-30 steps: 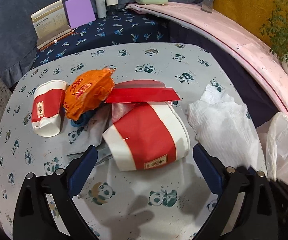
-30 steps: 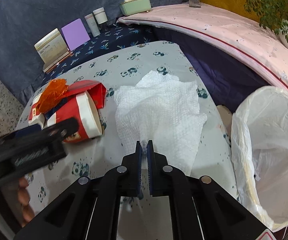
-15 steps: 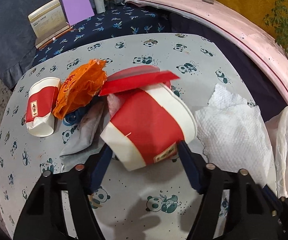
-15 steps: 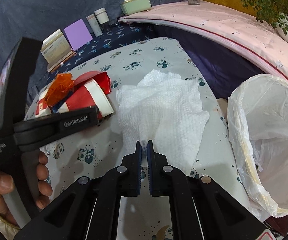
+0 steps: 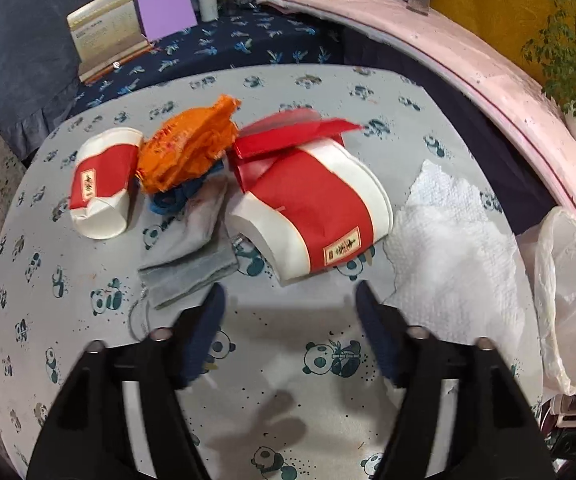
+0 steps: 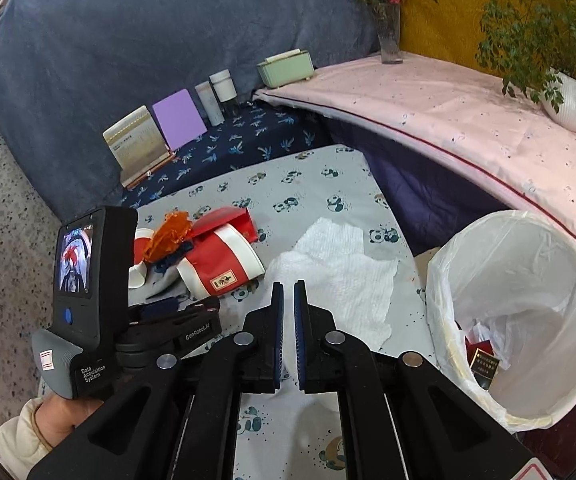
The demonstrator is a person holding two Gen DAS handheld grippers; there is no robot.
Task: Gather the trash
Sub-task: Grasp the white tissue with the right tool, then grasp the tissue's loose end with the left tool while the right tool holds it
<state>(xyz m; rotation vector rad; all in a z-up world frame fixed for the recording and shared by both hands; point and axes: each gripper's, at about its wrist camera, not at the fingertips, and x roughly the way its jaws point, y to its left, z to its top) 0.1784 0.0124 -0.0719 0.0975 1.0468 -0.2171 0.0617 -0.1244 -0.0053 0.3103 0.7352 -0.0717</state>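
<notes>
My left gripper (image 5: 288,312), jaws opening and empty, sits just short of the red-and-white cup (image 5: 312,220) lying crosswise ahead.

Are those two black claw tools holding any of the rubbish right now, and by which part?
Nothing is held. The left gripper is opening, short of the big red-and-white cup; the right gripper is shut and empty.

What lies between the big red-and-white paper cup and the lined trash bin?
A crumpled white paper towel lies on the panda cloth between the big cup and the bin; the right wrist view shows it best.
</notes>
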